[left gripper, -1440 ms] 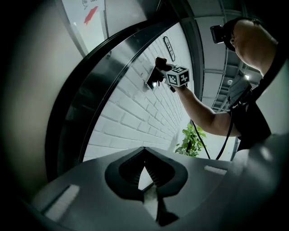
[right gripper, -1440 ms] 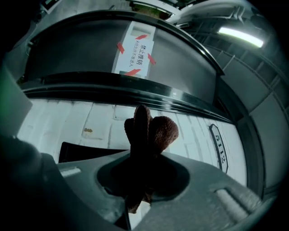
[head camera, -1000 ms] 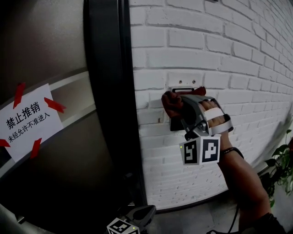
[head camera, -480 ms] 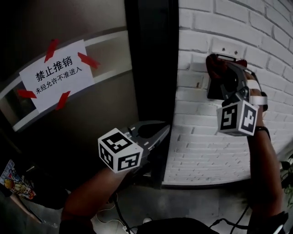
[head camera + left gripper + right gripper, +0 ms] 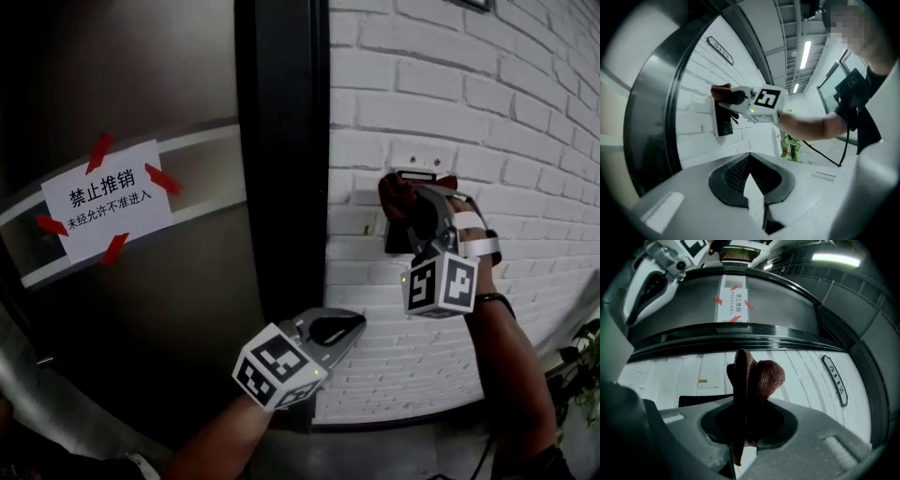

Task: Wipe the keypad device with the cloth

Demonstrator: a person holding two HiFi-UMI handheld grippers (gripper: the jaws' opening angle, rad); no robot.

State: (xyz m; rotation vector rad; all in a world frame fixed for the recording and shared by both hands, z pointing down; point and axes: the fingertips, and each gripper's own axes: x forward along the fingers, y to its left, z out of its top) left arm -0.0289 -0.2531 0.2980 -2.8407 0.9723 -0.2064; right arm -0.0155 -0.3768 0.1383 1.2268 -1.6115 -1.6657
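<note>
Right gripper [image 5: 410, 202] clamps a nubbly rust-brown cloth [image 5: 757, 373] at 12 o'clock on the flat black rectangular keypad device [image 5: 393, 240], as before; left gripper [image 5: 349, 325] closed, empty.

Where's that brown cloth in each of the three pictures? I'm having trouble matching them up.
Head view: cloth right of centre, at the keypad's top on the brick wall.
Left gripper view: cloth upper left of centre, above the keypad.
Right gripper view: cloth dead centre, clamped between the jaws.
Shared landmark: the dark keypad.
</note>
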